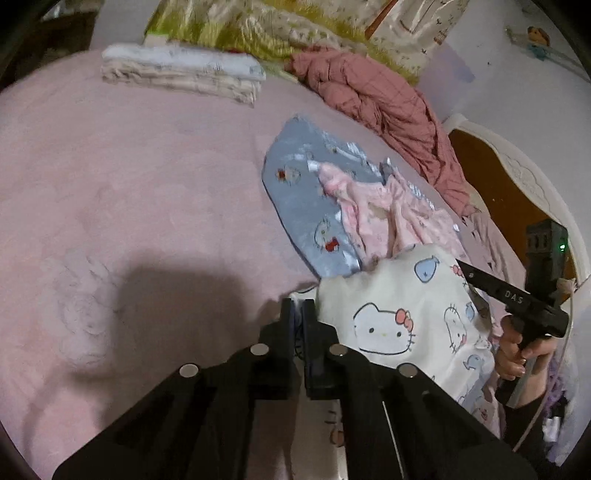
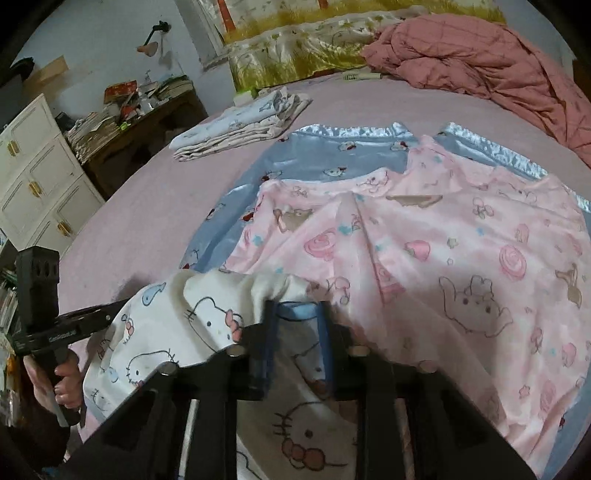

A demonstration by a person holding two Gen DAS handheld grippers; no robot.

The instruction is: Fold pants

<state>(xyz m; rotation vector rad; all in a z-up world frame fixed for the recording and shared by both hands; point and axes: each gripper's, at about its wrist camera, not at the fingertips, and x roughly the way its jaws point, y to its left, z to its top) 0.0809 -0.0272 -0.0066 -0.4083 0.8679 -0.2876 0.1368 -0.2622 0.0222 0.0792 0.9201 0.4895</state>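
The pants (image 1: pixel 391 317), cream with cat faces and blue whales, hang lifted between the two grippers above the near edge of the bed (image 1: pixel 129 177). The left gripper (image 1: pixel 297 314) pinches their left edge: its jaws stand almost together with a thin fold of cloth between them, and the fabric spreads away to the right. In the right wrist view the right gripper (image 2: pixel 297 314) clamps the cloth too; the fabric bunches over its fingertips and drapes down between and below the jaws.

To the left of the pants the pink bed cover lies bare and wide, with only a dark shadow on it. At its far side a folded stack (image 1: pixel 181 72) of pale cloth sits near the yellow-green bedding (image 1: pixel 229 26). Right of centre a grey-blue garment (image 1: pixel 299 192) lies flat, with pink pyjamas (image 2: pixel 443 251) spread on top of it; both lie just beyond the held pants and partly under their hanging edge. A crumpled rose quilt (image 1: pixel 384 99) is heaped at the far right by the headboard (image 1: pixel 517 173).

Both grippers tilt downward toward the bed. A hand (image 1: pixel 513 350) wraps the handle of the right tool at the right rim of the left view; in the right view another hand (image 2: pixel 64 387) grips the left tool's handle low at the left, beside a white cabinet (image 2: pixel 40 177) and a cluttered desk (image 2: pixel 129 122).
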